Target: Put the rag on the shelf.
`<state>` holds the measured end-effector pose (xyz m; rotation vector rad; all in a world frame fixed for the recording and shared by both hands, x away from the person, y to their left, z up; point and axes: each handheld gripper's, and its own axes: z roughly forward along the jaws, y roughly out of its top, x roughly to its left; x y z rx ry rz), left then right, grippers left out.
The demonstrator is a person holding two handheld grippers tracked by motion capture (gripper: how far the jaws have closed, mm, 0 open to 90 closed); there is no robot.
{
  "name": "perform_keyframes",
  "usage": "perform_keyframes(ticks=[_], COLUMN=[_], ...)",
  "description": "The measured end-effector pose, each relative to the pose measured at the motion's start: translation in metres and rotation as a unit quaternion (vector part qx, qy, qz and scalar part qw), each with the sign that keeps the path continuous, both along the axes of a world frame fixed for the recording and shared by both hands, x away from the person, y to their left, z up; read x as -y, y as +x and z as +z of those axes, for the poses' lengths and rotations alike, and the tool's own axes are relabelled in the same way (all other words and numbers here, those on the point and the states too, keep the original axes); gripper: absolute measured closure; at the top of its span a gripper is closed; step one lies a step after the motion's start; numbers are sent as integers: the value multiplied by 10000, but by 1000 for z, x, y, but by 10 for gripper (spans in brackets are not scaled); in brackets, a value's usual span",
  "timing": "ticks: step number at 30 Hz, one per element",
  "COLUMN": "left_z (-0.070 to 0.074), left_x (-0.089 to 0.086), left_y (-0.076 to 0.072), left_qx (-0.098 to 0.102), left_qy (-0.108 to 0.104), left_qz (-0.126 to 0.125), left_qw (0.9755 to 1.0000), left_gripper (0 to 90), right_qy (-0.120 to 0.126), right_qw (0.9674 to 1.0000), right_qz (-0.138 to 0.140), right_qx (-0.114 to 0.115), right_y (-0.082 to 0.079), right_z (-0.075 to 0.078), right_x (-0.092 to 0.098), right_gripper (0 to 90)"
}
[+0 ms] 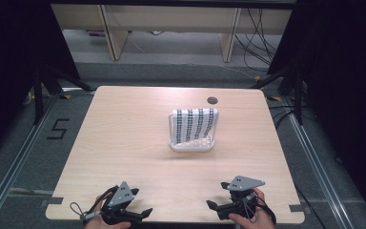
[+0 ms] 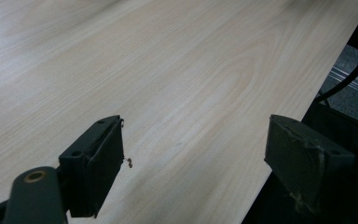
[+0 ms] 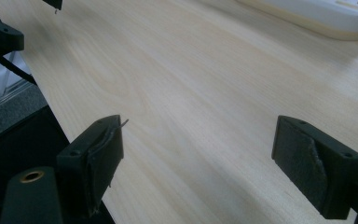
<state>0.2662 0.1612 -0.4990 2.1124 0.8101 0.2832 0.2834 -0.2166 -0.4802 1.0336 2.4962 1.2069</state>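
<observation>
Both claws parked at the near edge, the cloth-draped tray waiting mid-tabletop.

The left claw point(image 1: 145, 211) and right claw point(image 1: 211, 205) sit low at the near edge of the tabletop point(image 1: 124, 143), each held in a hand, tips turned toward one another — a resting stance, I judge, that leaves the work area free. In both gripper views the jaws stand wide apart with nothing but bare wood between them. The white tray point(image 1: 193, 145) lies well apart from them, right of centre and farther off, with a black-and-white patterned cloth point(image 1: 195, 123) draped over its far wall and hanging inside — probably the thing to be reached for. Its near rim point(image 3: 307, 18) shows in the right gripper view.
</observation>
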Motion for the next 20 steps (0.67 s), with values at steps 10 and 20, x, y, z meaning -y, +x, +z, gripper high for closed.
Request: perform_keyframes(ticks=[10,20], left_z=[-4,-7], left_x=[-3,-9], left_y=[3,9], left_qx=[-54,-71], left_qy=[100,102], left_qz=[36,175], left_qw=[9999,9998], left_gripper=[188,188], right_qy=[-78,-125], right_qw=[9999,9998], right_qz=[-6,114], right_qx=[-105,-38], right_y=[-2,0], right_z=[-4,-6], right_x=[-2,-2], right_gripper=[176,176])
